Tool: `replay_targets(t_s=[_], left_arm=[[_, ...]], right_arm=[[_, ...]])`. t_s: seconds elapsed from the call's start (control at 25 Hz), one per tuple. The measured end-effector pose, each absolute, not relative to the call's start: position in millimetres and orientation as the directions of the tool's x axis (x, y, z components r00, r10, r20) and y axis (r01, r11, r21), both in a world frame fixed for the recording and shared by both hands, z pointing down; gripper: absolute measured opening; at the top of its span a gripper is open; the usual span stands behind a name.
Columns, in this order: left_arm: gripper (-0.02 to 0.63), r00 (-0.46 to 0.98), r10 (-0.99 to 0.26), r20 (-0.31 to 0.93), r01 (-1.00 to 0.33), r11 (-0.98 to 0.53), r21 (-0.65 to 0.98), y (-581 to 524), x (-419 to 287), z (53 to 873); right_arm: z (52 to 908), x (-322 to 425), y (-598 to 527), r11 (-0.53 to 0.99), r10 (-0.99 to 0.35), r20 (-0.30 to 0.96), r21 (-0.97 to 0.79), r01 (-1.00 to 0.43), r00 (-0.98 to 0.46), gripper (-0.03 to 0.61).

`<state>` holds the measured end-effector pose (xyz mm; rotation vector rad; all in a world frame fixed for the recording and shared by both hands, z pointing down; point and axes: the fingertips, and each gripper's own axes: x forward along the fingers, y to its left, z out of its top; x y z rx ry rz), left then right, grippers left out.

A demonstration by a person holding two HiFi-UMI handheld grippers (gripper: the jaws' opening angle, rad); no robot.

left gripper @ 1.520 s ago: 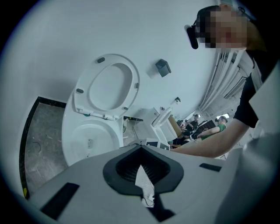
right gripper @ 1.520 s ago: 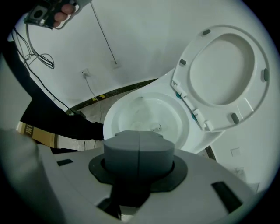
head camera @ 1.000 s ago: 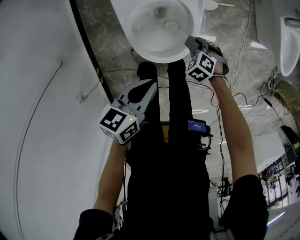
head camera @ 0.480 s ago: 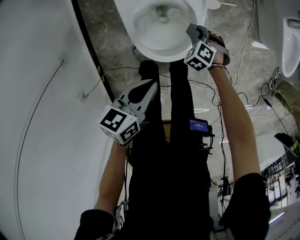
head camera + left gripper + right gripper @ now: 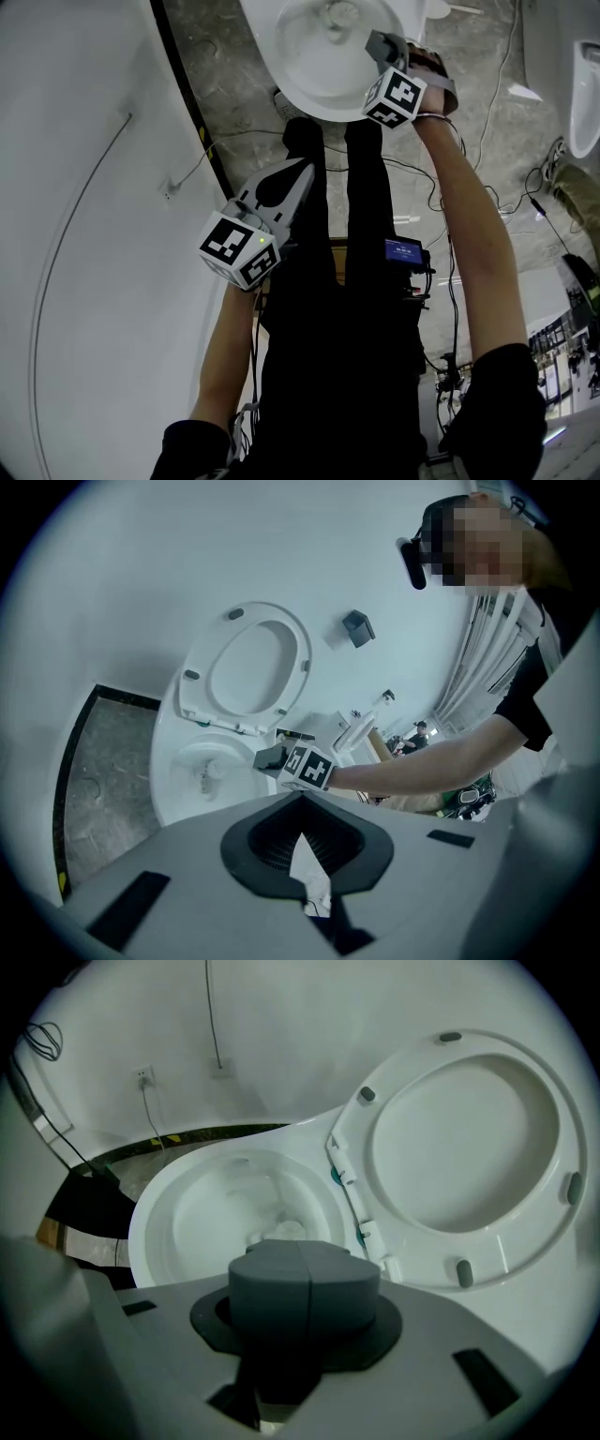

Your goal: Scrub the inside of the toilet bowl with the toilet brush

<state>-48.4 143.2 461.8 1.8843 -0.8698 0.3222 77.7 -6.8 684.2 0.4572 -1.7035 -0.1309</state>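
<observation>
Right arm reaches far; the right gripper [image 5: 379, 43] hangs over the white ceramic toilet bowl [image 5: 289, 86], jaws clamped on the white toilet brush [image 5: 207, 779]. Left elbow bent, the left gripper [image 5: 306, 169] is held near, jaws closed and empty.

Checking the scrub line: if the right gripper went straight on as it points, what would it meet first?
Beyond the whitish toilet brush that the right gripper holds, likely the inner wall of the white ceramic toilet bowl; depth unclear.
</observation>
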Motion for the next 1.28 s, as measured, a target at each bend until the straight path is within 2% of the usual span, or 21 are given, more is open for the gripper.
replay_targets(t_s=[0.48, 0.64, 0.8, 1.08, 1.28], left_arm=[[0.011, 0.693, -0.438, 0.572, -0.703, -0.235, 0.671, 144, -60, 460], [0.011, 0.689, -0.445, 0.572, -0.707, -0.235, 0.667, 141, -65, 456], [0.011, 0.693, -0.446, 0.566, -0.704, -0.248, 0.666, 140, -62, 451], [0.011, 0.692, -0.469, 0.549, -0.705, -0.276, 0.653, 131, -63, 436], [0.011, 0.698, -0.465, 0.545, -0.703, -0.298, 0.646, 130, -60, 426]], right_arm=[[685, 18, -5, 0.929, -0.347, 0.918, 0.309, -0.203, -0.193, 0.156], [687, 20, 4, 0.943, -0.301, 0.931, 0.259, -0.207, -0.207, 0.156], [691, 28, 20, 0.968, -0.231, 0.951, 0.204, -0.145, -0.204, 0.156], [691, 47, 48, 0.981, -0.189, 0.967, 0.181, -0.065, -0.169, 0.156], [685, 65, 66, 0.984, -0.173, 0.974, 0.163, -0.075, -0.149, 0.156]])
